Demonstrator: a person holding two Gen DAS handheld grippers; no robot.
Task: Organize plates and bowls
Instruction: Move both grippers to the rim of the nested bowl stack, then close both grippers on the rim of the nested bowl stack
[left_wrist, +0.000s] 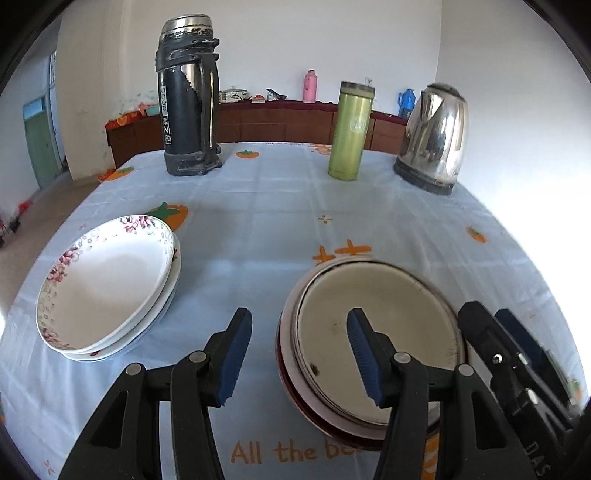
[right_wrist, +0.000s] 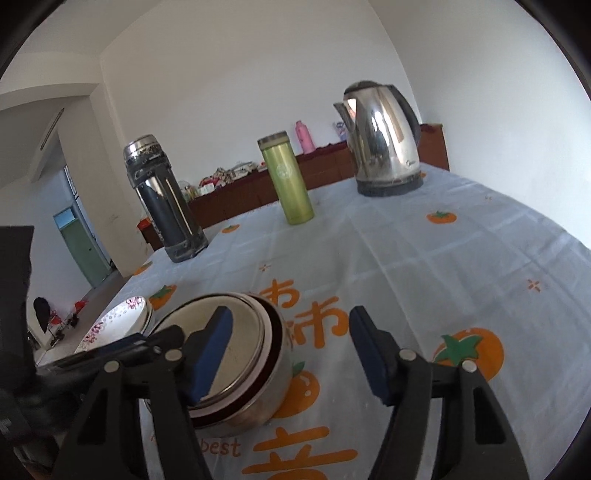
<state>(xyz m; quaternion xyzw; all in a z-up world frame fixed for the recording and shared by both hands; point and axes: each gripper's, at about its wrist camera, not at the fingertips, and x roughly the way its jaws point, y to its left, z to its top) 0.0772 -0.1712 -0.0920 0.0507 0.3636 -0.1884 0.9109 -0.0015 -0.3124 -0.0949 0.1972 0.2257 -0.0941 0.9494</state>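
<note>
Left wrist view looks down a table covered with a pale blue tablecloth (left_wrist: 280, 206) printed with orange fruit and lettering. The left gripper (left_wrist: 301, 358) hangs low over the near edge, its two blue-padded fingers apart with nothing between them. Its right finger sits in front of a stack of bowls (left_wrist: 373, 332): a metal bowl with a pale inside nested in a dark red one. The left finger is over bare cloth beside that stack. Further left, well apart from the bowls, lies a stack of plates (left_wrist: 107, 280), white with pink flowers on the rim of the top one. At the lower right edge, just beside the bowls, part of the right gripper shows as black arms with a blue pad.

At the far end of the table stand a tall black flask (left_wrist: 186, 103), a green tumbler (left_wrist: 351, 133) and a shiny steel kettle (left_wrist: 434, 140), each upright and apart from the others.

Right wrist view shows the right gripper (right_wrist: 291, 354) with its fingers apart and empty. Its left finger overlaps the bowls (right_wrist: 243, 354) in the picture; whether it touches them cannot be told. Its right finger is over bare cloth. The plates (right_wrist: 122, 321) peek out behind the bowls at left.
</note>
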